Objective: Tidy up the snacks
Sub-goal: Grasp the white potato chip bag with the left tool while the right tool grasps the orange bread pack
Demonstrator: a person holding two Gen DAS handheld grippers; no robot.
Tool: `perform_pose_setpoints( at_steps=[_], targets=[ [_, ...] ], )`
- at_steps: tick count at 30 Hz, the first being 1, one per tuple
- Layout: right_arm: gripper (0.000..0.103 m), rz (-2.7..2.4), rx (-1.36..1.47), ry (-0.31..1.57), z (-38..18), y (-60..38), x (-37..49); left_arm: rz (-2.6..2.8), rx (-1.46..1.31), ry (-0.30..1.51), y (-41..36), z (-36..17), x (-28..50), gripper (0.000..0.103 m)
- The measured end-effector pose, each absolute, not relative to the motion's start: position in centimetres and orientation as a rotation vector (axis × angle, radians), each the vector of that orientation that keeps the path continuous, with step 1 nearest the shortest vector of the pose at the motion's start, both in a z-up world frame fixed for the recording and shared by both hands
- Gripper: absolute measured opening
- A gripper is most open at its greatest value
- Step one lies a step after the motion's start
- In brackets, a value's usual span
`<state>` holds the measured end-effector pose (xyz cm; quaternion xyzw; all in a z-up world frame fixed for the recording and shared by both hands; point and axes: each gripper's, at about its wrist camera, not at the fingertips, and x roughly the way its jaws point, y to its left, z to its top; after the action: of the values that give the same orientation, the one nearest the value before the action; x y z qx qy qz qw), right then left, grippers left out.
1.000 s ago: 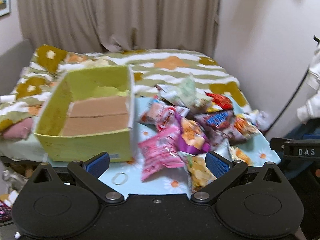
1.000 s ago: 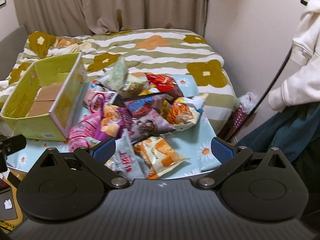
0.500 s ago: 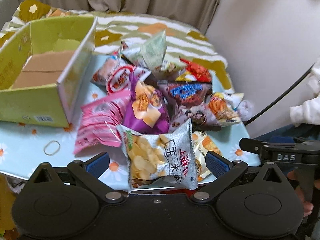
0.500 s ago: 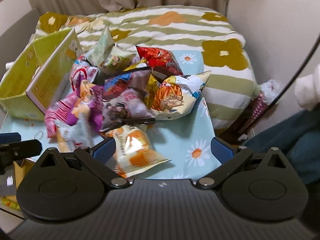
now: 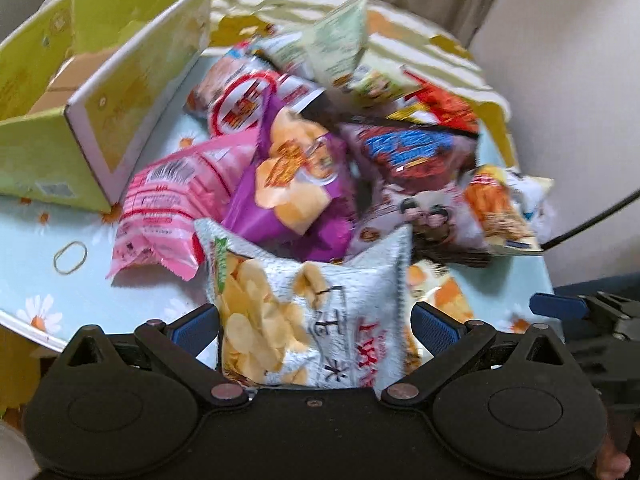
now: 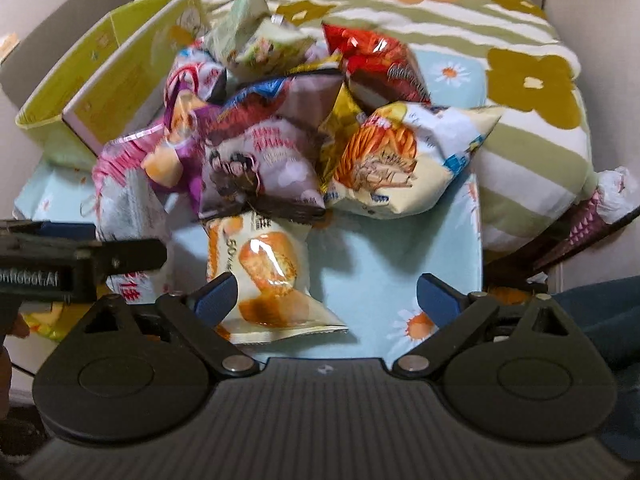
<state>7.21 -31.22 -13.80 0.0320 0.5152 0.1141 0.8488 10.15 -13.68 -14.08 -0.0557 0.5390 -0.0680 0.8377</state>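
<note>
A heap of snack bags lies on a light blue daisy-print table (image 5: 80,292). My left gripper (image 5: 316,326) is open, its blue pads on either side of a silver potato-chip bag (image 5: 312,316) at the heap's near edge. Behind it lie a purple chip bag (image 5: 296,184) and a pink bag (image 5: 176,200). My right gripper (image 6: 326,298) is open; an orange-and-white snack packet (image 6: 268,276) lies by its left finger. Beyond it are a pale purple cartoon bag (image 6: 260,168) and a cream bag with orange print (image 6: 400,160). A yellow-green cardboard box (image 5: 100,80) stands open at the left.
A rubber band (image 5: 71,257) lies on the table left of the heap. A bed with a striped flower quilt (image 6: 500,60) is behind the table. The left gripper's body (image 6: 60,264) shows at the left of the right wrist view. A black cable (image 5: 592,216) runs on the right.
Both grippers have moved forward and down toward the heap. The silver chip bag now sits between the left pads; the orange packet is closer to the right gripper's left finger.
</note>
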Motion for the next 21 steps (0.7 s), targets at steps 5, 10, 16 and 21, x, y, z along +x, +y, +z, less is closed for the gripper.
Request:
perform_pose_setpoints(
  at_steps=[5,10,16,21],
  targets=[
    [0.103,0.308,0.064,1.105,-14.3,-31.0,7.7,-0.121,-0.164,1.158,-12.9,-15.3,10.4,0.101],
    [0.103,0.355,0.053,1.117,-15.2,-30.4,8.5,-0.122,-0.149,1.145,-12.7,-15.7,10.0,0.089],
    [0.103,0.4,0.095,1.14,-16.3,-29.7,9.1,-0.135,-0.137,1.136,-12.2,-15.4,9.5,0.08],
    [0.103,0.417,0.08,1.144,-17.4,-28.6,10.0,-0.144,-0.116,1.117,-12.0,-14.8,9.1,0.073]
  ],
)
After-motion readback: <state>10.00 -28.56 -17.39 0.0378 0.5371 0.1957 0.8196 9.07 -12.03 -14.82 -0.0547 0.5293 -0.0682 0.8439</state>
